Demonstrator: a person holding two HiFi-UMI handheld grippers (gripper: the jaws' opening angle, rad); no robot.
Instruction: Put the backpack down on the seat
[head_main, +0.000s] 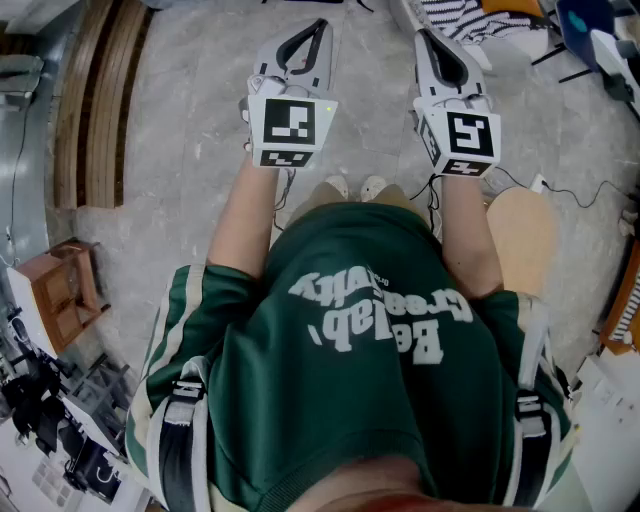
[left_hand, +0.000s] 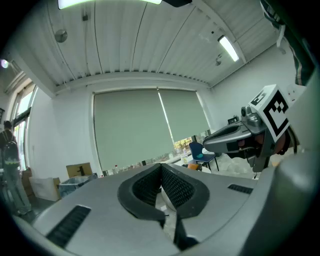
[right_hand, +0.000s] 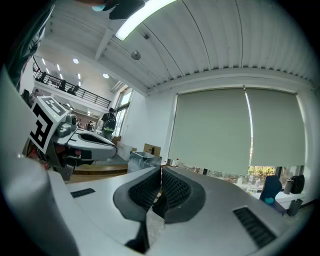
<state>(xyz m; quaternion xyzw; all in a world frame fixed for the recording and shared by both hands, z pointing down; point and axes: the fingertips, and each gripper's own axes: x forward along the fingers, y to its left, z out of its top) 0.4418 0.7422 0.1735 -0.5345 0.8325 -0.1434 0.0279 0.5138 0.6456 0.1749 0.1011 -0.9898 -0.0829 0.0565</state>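
The backpack is on the person's back; only its dark shoulder straps (head_main: 178, 430) show, over a green shirt. A tan wooden seat (head_main: 522, 235) stands on the floor to the person's right. Both grippers are held out in front at chest height, side by side and pointing away. My left gripper (head_main: 318, 26) is shut with nothing between its jaws; its tips (left_hand: 161, 165) meet in the left gripper view. My right gripper (head_main: 421, 36) is likewise shut and empty, its tips (right_hand: 161, 170) touching. Each gripper appears in the other's view: the right gripper (left_hand: 235, 137), the left gripper (right_hand: 75, 141).
Curved wooden steps (head_main: 100, 100) run along the left. A small brown wooden cabinet (head_main: 60, 290) stands at lower left. A cable (head_main: 580, 190) lies on the grey floor by the seat. A blue chair (left_hand: 200, 152) and a cardboard box (left_hand: 79, 170) stand further off.
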